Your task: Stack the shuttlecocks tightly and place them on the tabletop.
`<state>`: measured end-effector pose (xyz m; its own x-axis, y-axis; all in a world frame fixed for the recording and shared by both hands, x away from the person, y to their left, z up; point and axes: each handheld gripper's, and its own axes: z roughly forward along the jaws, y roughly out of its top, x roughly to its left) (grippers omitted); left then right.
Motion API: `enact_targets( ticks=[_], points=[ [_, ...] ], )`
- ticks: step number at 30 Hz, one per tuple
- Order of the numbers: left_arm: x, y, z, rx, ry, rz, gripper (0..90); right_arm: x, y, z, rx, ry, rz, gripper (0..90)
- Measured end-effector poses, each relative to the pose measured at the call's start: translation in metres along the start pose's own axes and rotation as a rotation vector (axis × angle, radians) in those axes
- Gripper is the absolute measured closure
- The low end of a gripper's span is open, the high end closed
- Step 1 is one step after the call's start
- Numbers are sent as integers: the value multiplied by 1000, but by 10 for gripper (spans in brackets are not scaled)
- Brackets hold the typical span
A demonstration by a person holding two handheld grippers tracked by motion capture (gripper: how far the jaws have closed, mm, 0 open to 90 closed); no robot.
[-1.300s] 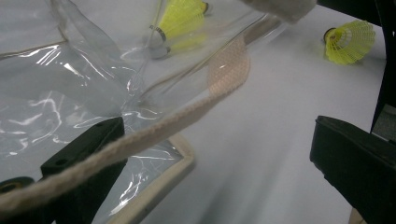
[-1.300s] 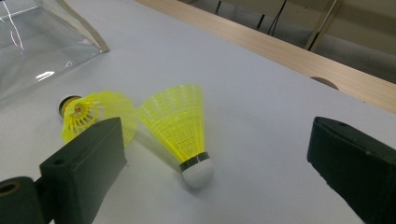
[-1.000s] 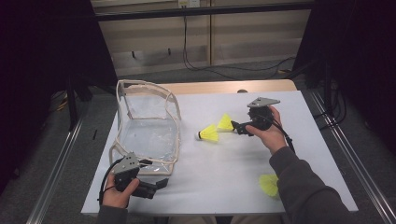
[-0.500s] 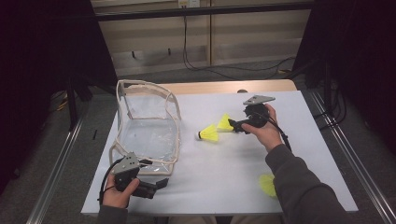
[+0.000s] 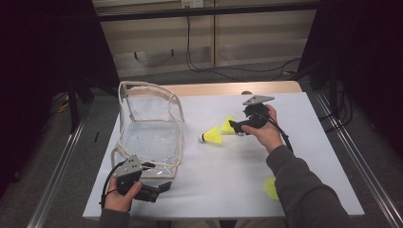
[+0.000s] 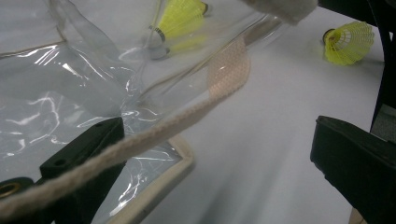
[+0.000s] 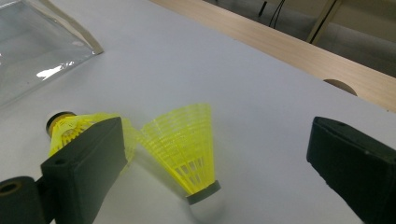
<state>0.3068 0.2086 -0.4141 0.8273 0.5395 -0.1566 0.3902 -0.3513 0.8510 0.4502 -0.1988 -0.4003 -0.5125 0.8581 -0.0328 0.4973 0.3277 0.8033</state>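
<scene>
Right gripper (image 5: 234, 127), jaws wide apart, straddles a yellow shuttlecock (image 7: 184, 144) on the white table (image 5: 228, 171); left gripper (image 5: 164, 186), also open, rests at the clear plastic bag (image 5: 152, 137).

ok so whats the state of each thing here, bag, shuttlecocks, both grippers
clear bag: standing open, nothing inside
left gripper: open, at the bag's near edge
right gripper: open around a shuttlecock
nearer shuttlecock: cork down, between the jaws
second shuttlecock: on its side
third shuttlecock: beside the sleeve
</scene>
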Motion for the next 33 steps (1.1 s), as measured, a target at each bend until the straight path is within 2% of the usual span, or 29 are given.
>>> enact_targets(
  ticks=[23, 33],
  points=[
    [0, 0, 0, -2, -2, -4, 36, 4, 11, 7, 17, 2, -6, 46],
    [0, 0, 1, -1, -5, -5, 36, 8, 15, 14, 33, 11, -8, 97]
  ],
)
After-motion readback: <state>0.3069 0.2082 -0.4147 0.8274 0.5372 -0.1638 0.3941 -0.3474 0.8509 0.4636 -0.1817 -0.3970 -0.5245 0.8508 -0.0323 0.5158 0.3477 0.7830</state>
